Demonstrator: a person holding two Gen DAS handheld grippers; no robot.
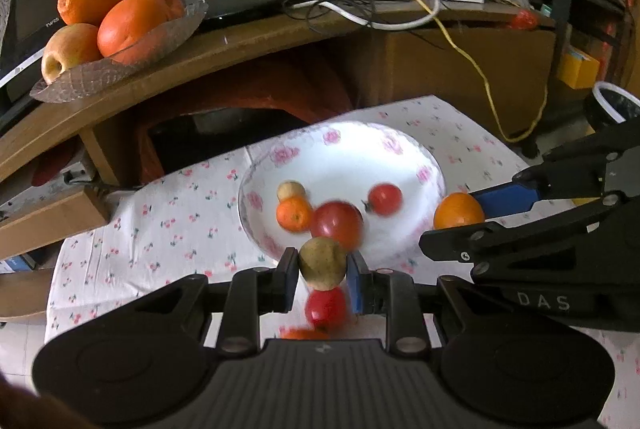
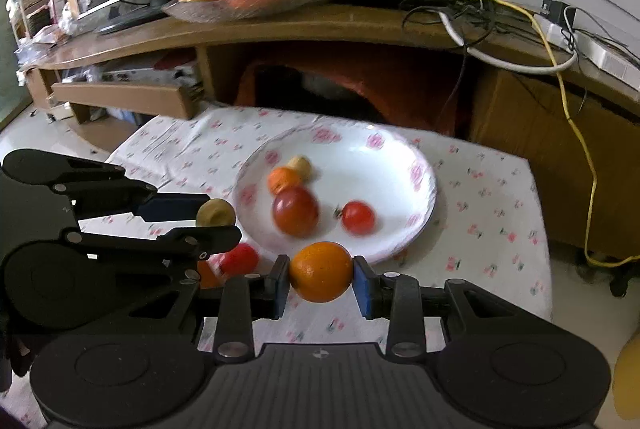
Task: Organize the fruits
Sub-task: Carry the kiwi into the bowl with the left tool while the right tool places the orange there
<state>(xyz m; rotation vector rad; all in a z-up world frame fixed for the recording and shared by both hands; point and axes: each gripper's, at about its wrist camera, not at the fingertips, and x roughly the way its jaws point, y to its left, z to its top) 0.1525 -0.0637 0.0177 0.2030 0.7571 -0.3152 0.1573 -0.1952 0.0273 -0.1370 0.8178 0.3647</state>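
Now both loads go over the rim before I let go.
My left gripper clamps a tan fruit, my right gripper an orange, both just short of the plate on the worktop; I'd lower each onto bare white, clear of the fruit there.

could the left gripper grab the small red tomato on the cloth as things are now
Probably not yet. The left gripper is already shut on the tan fruit, so it would have to drop that first. The red tomato lies right beneath it, otherwise unobstructed.
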